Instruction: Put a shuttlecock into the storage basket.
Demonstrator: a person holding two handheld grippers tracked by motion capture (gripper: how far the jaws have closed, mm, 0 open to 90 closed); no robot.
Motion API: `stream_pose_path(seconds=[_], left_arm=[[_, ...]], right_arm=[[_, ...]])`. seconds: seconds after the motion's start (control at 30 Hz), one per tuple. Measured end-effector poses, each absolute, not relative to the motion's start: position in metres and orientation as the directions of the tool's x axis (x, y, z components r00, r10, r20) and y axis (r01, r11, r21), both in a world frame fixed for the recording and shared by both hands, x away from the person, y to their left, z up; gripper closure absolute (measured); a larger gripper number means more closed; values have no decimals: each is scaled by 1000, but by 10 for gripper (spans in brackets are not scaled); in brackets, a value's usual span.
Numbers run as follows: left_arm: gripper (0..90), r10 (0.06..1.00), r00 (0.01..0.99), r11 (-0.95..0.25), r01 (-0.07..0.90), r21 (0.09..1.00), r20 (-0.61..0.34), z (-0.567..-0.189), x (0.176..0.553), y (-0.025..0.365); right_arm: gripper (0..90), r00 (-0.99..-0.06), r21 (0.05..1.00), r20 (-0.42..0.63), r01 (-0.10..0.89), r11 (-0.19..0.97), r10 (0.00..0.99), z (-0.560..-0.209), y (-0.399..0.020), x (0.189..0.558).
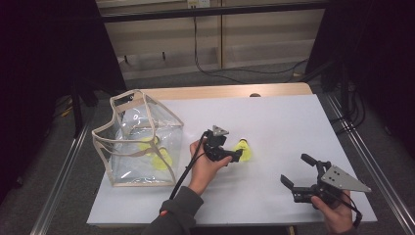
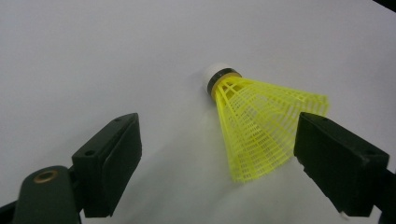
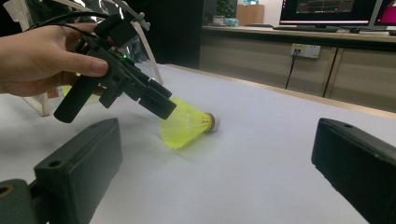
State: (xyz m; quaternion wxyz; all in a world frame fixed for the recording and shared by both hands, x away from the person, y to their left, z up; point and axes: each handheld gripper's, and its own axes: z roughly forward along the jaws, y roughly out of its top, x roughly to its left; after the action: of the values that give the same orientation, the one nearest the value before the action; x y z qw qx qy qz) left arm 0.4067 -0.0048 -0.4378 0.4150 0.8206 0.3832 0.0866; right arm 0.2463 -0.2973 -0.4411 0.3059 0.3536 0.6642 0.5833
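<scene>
Left claw (image 1: 237, 155) angled down, straddling shuttlecock (image 1: 243, 149).

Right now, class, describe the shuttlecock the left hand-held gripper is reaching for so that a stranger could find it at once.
Start at the white table and find the clear bag at its left. To the right of the bag lies a yellow shuttlecock on its side, between the open jaws of the left hand-held gripper. Unlike the yellow ones inside the bag, it lies loose on the bare tabletop.
</scene>
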Motion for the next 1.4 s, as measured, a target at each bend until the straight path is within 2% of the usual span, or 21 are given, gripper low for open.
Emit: stream_pose_path(seconds=[0.67,1.4], left_arm=[[286,713,677,-347,567,747,-182,-448,413,-20],[575,719,668,-322,564,761,-191,-457,420,-26]], right_arm=[[16,-562,991,8,113,67,827,-441,-299,246],[16,-561,992,9,111,64,828,-441,-299,245]])
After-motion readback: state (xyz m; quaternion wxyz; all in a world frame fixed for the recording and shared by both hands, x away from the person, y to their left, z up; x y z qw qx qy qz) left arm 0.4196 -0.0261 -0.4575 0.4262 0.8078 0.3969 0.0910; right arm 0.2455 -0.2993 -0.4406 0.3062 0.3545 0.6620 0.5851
